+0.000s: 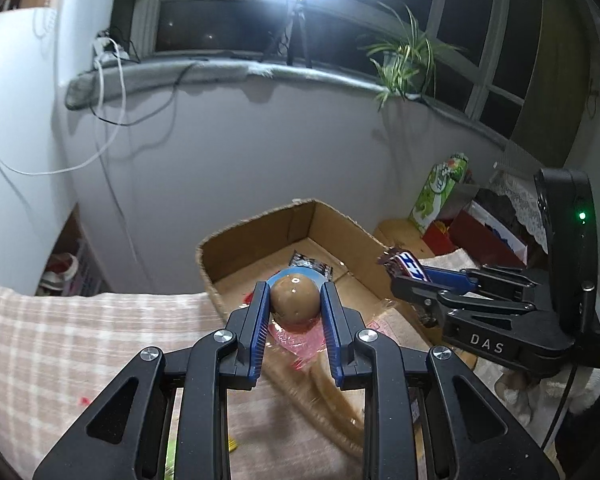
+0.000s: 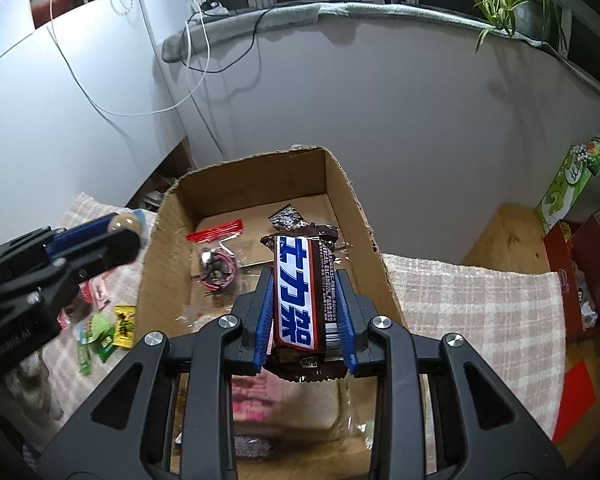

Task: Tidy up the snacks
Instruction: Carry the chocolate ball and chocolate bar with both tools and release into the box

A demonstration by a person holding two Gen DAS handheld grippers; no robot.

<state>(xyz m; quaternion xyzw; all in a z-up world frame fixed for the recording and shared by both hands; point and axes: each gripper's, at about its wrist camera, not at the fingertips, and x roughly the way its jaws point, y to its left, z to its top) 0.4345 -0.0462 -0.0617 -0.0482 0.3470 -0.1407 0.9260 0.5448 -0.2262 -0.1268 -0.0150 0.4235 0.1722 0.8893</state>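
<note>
Clamped by blue pads: left gripper (image 1: 294, 300) closed on a round brown packaged snack (image 1: 293, 299), right gripper (image 2: 306, 312) closed on a brown chocolate bar (image 2: 300, 300) with a blue-and-white label. Both held above the near end of an open cardboard box (image 2: 348, 184). Inside the box: a small dark printed packet (image 2: 288, 218) and a clear red-zip bag (image 2: 216, 256). Left of the box, on checked cloth (image 2: 480, 292), green and yellow candy packets (image 2: 104, 330). Underneath, blurred, a bagged bread loaf (image 1: 332, 384).
</note>
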